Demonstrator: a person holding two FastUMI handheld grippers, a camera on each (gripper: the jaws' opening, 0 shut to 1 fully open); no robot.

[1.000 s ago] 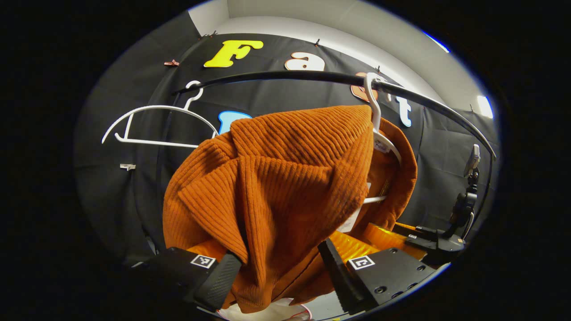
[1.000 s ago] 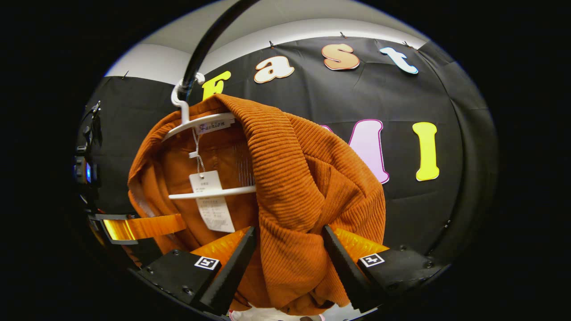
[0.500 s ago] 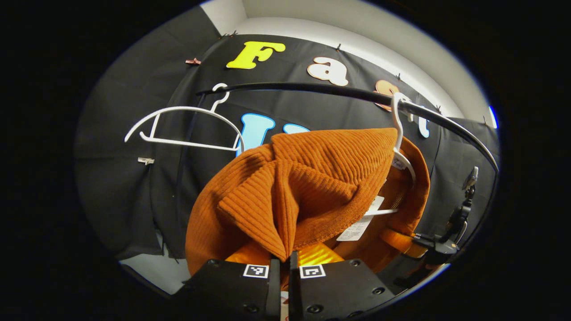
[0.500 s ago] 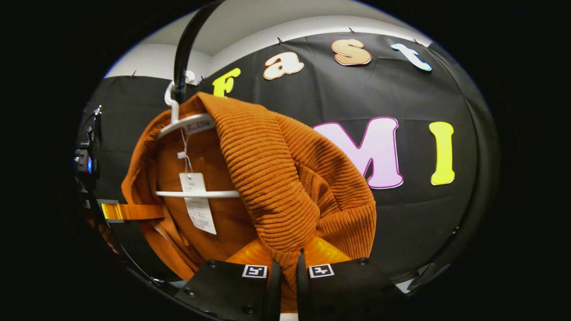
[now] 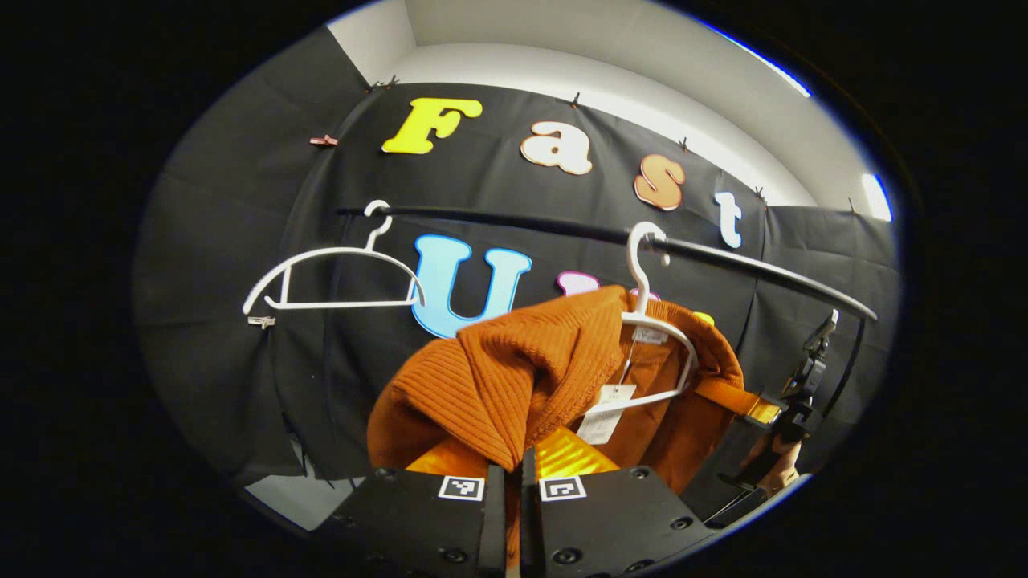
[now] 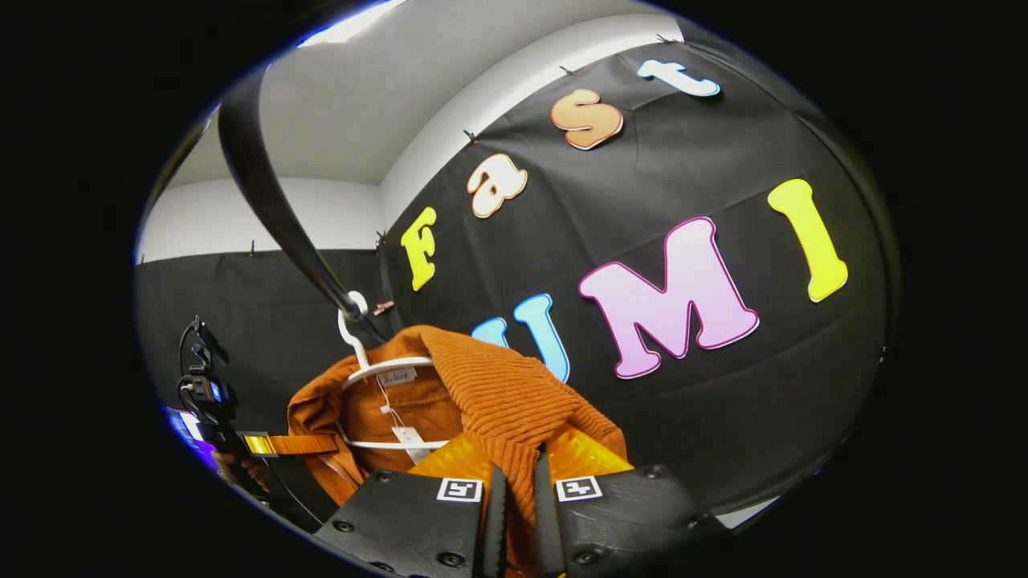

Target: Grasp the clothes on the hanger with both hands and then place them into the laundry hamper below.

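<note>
From my left gripper view, at nine o'clock an empty white hanger (image 5: 333,277) hangs on the black rail (image 5: 562,233), well apart from the work. Toward the centre, the orange ribbed garment (image 5: 498,377) is bunched over a second white hanger (image 5: 654,321), whose hook sits on the rail at about one o'clock. A paper tag (image 5: 606,413) dangles inside the garment's opening. At six o'clock my left gripper (image 5: 507,490) has its jaws pressed nearly together on a fold of the knit. At four o'clock the other gripper, with a hand (image 5: 775,474) behind it, sits at the garment's far side.

In my right gripper view, at eight o'clock I see the left gripper's body and its cable against the dark cloth. The rail (image 6: 273,209) sweeps down from eleven o'clock to the hanger's hook (image 6: 353,321), close overhead and between me and the wall. The garment (image 6: 482,401) drapes off the hanger (image 6: 385,369) toward six o'clock, where my right gripper (image 6: 514,498) has its jaws closed to a slit on a ridge of the fabric. The garment hangs on its hanger.
</note>
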